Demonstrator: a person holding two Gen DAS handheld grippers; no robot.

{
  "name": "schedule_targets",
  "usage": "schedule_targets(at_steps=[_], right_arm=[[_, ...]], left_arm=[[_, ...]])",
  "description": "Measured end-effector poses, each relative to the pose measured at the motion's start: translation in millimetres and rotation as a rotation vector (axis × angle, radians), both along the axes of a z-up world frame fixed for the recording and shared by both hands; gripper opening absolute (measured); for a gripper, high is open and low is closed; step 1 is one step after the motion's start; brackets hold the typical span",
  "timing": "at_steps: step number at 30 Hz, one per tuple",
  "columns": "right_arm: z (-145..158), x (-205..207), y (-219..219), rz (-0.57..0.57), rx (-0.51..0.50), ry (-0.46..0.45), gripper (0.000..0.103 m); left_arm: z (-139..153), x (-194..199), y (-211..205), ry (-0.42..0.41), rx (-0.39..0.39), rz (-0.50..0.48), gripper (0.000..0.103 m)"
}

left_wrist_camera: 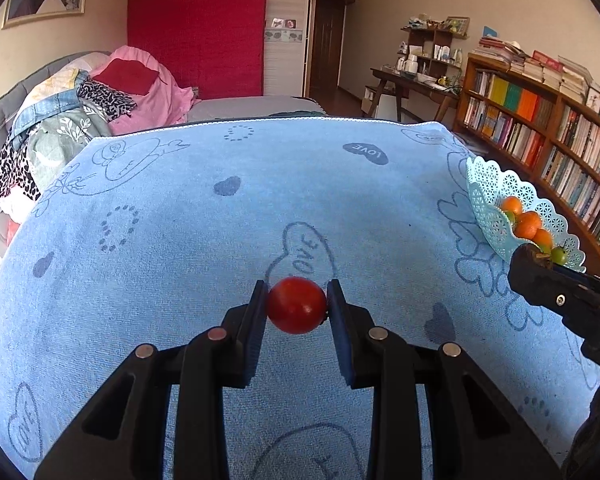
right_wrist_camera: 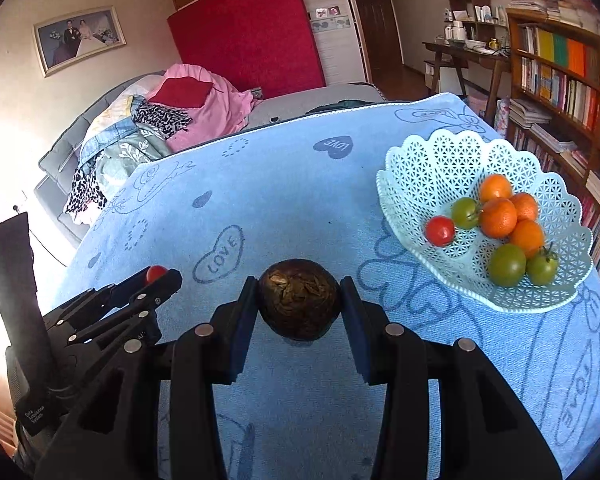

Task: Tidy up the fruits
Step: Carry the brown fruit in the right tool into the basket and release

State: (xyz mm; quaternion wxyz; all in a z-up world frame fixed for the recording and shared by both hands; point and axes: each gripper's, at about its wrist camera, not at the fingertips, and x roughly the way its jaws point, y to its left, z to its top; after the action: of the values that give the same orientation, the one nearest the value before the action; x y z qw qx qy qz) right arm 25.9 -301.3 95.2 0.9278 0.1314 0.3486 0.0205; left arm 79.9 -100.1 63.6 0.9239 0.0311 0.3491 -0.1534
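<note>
While pinched between the fingers of the left gripper, red tomato held just above the blue towel, near its middle. Clamped likewise in the right gripper: a dark brown round fruit, over the same towel. Off to the right, a pale lattice basket resting on the towel, with four oranges, three green tomatoes and one red tomato inside. Behind, a bed piled with clothes; bookshelf at right.
</note>
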Motion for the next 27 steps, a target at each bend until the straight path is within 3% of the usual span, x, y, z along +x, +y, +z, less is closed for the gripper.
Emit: schedule_targets(at_steps=[11,23,25,27], right_arm=[[14.8,-20.2,-68.1,-0.151,0.016,-0.052,0.043],[-6.1,3.4,-94.4,-0.191,0.033,-0.009,0.043],[-7.1,2.8,-96.5,-0.193,0.041,-0.013,0.045],[-6.2,-0.3,-98.9,-0.201,0.045,-0.025,0.056]], left_arm=[[11.4,-8.9,-19.4,-0.018,0.017,-0.032,0.031],[17.3,-14.1,-38.9,-0.03,0.042,-0.055,0.031],[16.9,-13.8,-41.7,-0.027,0.044,-0.058,0.031],[17.0,-13.6,-45.3,-0.023,0.045,-0.064,0.031]])
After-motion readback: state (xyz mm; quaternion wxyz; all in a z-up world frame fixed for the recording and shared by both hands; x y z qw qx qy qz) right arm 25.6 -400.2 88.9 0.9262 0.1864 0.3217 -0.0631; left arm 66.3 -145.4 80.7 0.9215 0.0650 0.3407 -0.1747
